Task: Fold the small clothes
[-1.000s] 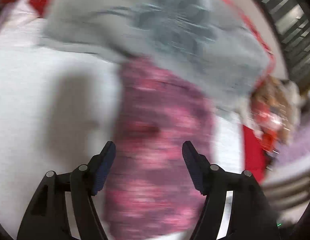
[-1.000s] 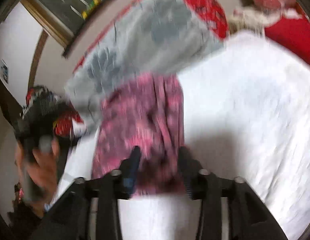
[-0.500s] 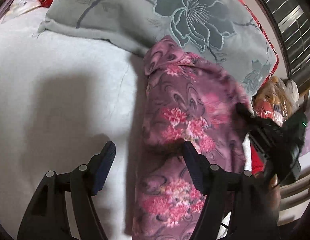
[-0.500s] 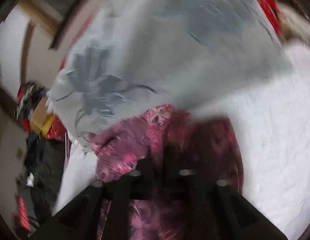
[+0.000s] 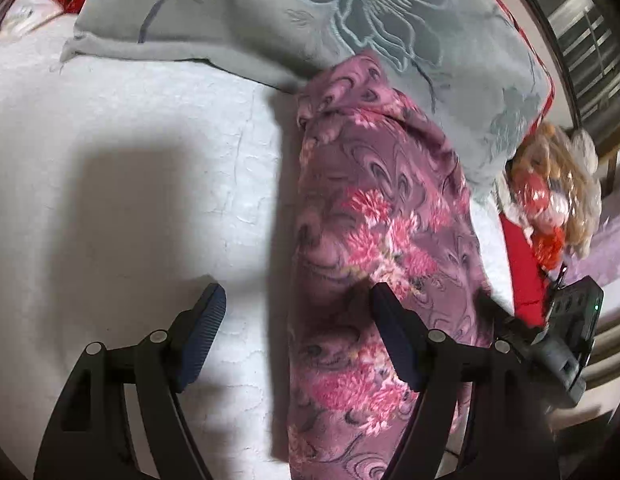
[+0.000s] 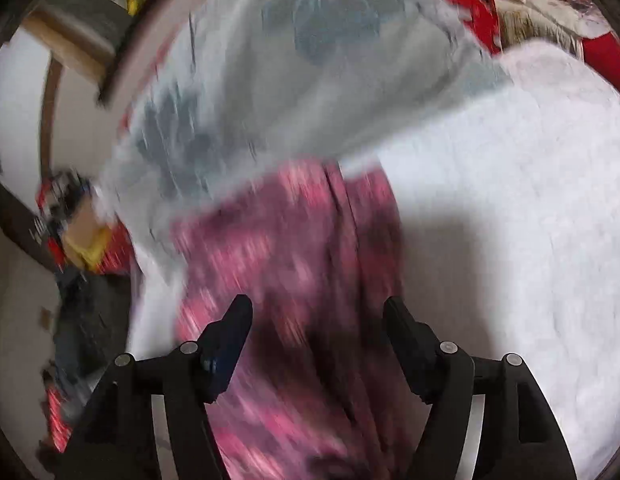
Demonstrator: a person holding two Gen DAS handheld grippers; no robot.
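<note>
A purple-pink floral garment (image 5: pixel 373 248) lies folded lengthwise on the white bed cover (image 5: pixel 130 160), its far end against a grey flowered pillow (image 5: pixel 349 20). My left gripper (image 5: pixel 298 300) is open and empty, hovering over the garment's left edge. The other gripper's body (image 5: pixel 565 340) shows at the right of the left wrist view, beside the garment. In the blurred right wrist view, my right gripper (image 6: pixel 315 312) is open and empty above the garment (image 6: pixel 290 260).
The grey pillow (image 6: pixel 310 80) lies across the far side of the bed. A stuffed toy and red cloth (image 5: pixel 549 200) sit at the right. A window with bars (image 5: pixel 589 32) is behind. Clutter (image 6: pixel 70 232) lies off the bed's left side.
The right gripper was shut on the garment half a second ago; it has opened and pulled back. The left gripper stayed open. The garment's top end now lies folded over.
</note>
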